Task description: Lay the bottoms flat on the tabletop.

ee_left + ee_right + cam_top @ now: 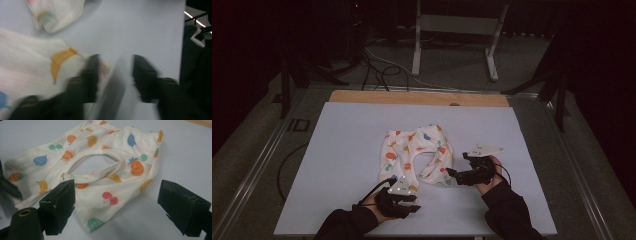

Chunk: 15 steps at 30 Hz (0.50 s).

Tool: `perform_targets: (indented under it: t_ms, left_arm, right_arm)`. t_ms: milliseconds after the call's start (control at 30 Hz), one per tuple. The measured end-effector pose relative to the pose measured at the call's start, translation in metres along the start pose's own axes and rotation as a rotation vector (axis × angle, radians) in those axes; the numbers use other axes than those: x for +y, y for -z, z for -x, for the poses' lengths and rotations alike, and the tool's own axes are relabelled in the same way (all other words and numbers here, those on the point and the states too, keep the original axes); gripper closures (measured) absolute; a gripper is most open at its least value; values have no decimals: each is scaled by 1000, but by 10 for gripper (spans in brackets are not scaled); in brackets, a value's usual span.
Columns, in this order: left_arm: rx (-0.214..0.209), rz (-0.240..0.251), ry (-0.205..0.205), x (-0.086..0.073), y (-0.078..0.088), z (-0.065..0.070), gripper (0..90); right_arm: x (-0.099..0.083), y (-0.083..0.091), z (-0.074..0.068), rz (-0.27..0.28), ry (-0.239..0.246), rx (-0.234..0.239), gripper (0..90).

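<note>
Trousers (417, 155) lie mid-table (337, 150), legs pointing at the person. Left claw (404, 197) sits at the near leg's cuff, half open, gripping nothing. Right claw (117, 205) straddles the other cuff, wide open, nearer the cloth.

High view: fixed overhead, facing forward and down across the whole pale grey table sheet (337, 165). Left gripper view: blurred, very close to the sheet. Right gripper view: low, close. All share the cream fruit-printed cotton toddler trousers (416, 154) (100, 170) (32, 67), toward 12 o'clock.
</note>
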<state>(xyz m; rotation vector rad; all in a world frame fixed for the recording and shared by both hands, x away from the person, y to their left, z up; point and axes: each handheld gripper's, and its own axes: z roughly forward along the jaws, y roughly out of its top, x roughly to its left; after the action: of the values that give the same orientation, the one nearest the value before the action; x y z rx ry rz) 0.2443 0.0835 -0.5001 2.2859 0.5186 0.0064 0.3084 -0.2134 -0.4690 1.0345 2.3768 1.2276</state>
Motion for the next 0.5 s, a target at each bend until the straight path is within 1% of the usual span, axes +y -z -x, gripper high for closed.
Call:
perform_targets:
  t_ms: [33, 67, 100, 200, 300, 367, 433, 467, 500]
  left_arm:
    - [-12, 16, -2, 1, 6, -1, 461]
    - [-14, 25, -9, 2, 13, -2, 435]
    - [-2, 27, -13, 1, 19, -4, 398]
    - [11, 32, -13, -6, 37, -10, 348]
    - [33, 26, -26, -19, 53, -15, 345]
    - [67, 12, -37, -28, 62, -17, 346]
    - [81, 2, -33, -37, 70, -20, 347]
    - [96, -3, -26, -42, 73, -22, 347]
    - [99, -7, -17, -46, 76, -24, 355]
  right_arm:
    - [0, 0, 0, 0, 3, 1, 147]
    - [0, 1, -1, 3, 3, 1, 147]
    - [0, 1, -1, 1, 4, 1, 147]
    - [0, 1, -2, 0, 1, 2, 147]
    - [-1, 1, -2, -2, 5, -1, 147]
    - [-2, 2, -2, -7, 2, -1, 147]
    - [-3, 2, -3, -5, 5, -4, 147]
    - [-3, 3, -3, -5, 8, 0, 147]
    - [-3, 3, -4, -3, 9, 7, 147]
